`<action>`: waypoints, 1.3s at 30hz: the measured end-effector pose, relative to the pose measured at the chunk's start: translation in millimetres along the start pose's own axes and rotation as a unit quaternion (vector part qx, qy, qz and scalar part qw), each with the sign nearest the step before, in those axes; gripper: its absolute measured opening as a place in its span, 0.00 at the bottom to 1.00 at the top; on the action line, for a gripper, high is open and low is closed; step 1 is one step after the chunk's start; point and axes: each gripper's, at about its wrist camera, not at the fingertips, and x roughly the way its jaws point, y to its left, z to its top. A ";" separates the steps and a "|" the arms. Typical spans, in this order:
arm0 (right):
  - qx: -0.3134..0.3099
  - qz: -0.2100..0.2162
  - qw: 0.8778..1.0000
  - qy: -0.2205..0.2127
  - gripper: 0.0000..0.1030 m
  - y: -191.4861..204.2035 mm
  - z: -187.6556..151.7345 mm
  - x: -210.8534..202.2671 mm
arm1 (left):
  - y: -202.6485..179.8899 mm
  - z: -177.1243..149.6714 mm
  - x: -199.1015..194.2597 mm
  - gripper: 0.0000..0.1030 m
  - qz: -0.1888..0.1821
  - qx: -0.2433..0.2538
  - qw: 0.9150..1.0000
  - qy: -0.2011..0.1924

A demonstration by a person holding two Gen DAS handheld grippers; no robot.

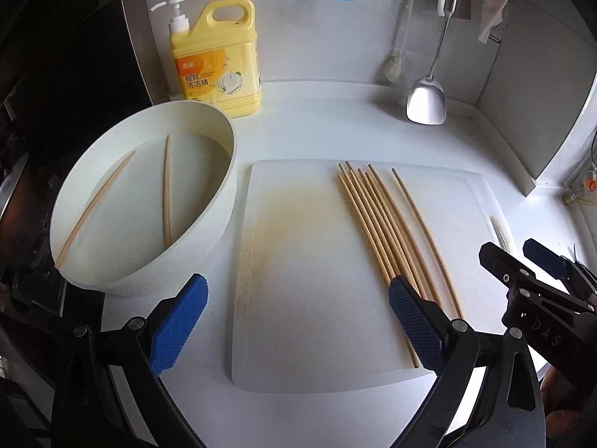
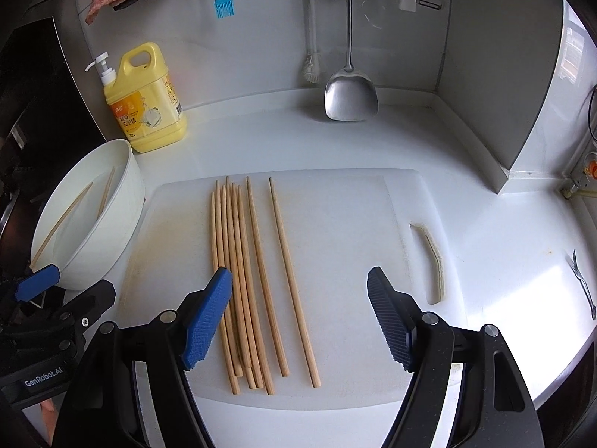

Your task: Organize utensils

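Several wooden chopsticks (image 1: 377, 224) lie side by side on a white cutting board (image 1: 309, 298), one set a little apart to the right (image 2: 293, 280). Two more chopsticks (image 1: 166, 186) lie in water in a white bowl (image 1: 224, 186) left of the board. My left gripper (image 1: 298, 298) is open and empty, low over the board's near left part. My right gripper (image 2: 298, 291) is open and empty above the near ends of the chopsticks (image 2: 242, 280). The bowl (image 2: 123, 201) also shows in the right wrist view.
A yellow dish soap bottle (image 1: 220, 63) stands behind the bowl. A metal spatula (image 2: 350, 93), a white brush (image 2: 311, 71) and a blue silicone brush (image 2: 224, 7) hang on the back wall. A fork (image 2: 584, 283) lies at the counter's right edge.
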 end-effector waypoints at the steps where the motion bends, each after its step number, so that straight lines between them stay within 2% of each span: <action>1: -0.004 0.003 1.000 0.002 0.70 -1.4 -0.5 4.9 | -0.2 -0.7 4.0 0.93 0.003 -0.006 1.000 0.002; 5: -0.011 0.009 1.000 0.001 0.70 -8.6 -2.6 22.5 | -0.6 -3.2 20.3 0.93 -0.005 -0.032 0.999 0.004; 18: -0.037 0.001 0.999 -0.002 0.70 -15.9 -14.4 73.8 | -14.4 -15.6 54.7 0.93 0.004 -0.039 0.999 -0.016; 34: -0.056 -0.006 0.998 -0.016 0.69 -15.7 -20.8 81.6 | -22.0 -14.9 68.2 0.93 -0.001 -0.044 0.999 -0.015; 36: -0.058 -0.001 0.998 -0.019 0.62 -16.2 -21.4 80.9 | -23.4 -13.9 69.6 0.93 -0.001 -0.043 0.999 -0.015; 39: -0.057 0.001 0.998 -0.022 0.59 -16.9 -20.5 81.2 | -24.9 -12.7 71.3 0.93 -0.001 -0.043 0.999 -0.017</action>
